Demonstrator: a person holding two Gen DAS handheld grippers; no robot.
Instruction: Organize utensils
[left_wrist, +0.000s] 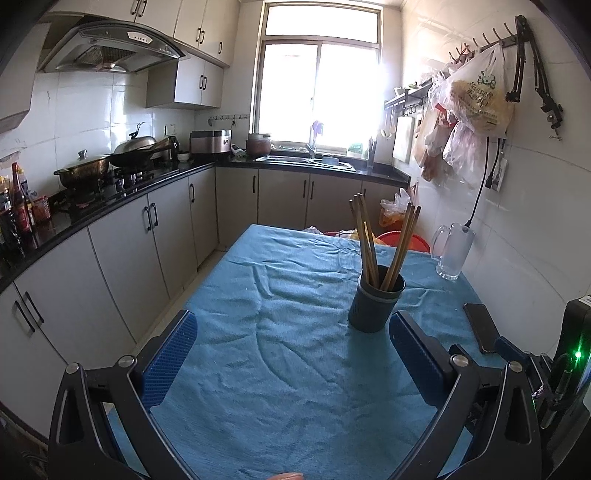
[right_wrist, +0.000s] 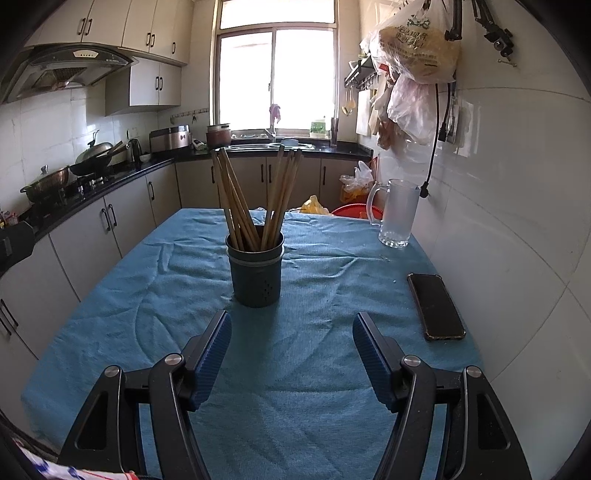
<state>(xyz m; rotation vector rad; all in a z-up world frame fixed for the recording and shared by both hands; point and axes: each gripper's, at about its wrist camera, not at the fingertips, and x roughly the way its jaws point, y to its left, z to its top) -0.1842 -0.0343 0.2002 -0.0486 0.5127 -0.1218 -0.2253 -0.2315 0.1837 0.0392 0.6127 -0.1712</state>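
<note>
We note a dark perforated holder (right_wrist: 255, 273) upright on the surface (right_wrist: 147, 295), filled with long wooden chopsticks (right_wrist: 273, 199) fanning outward; both the left hand-held gripper (left_wrist: 291, 354) and right hand-held gripper (right_wrist: 291, 354) spread, empty.

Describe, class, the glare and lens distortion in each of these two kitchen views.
Left wrist view: the window blows out white, hazing the hanging bags; cabinets bow outward. Right wrist view: the window is overexposed too, the tiled wall curves, yet the chopsticks stay sharp.
</note>
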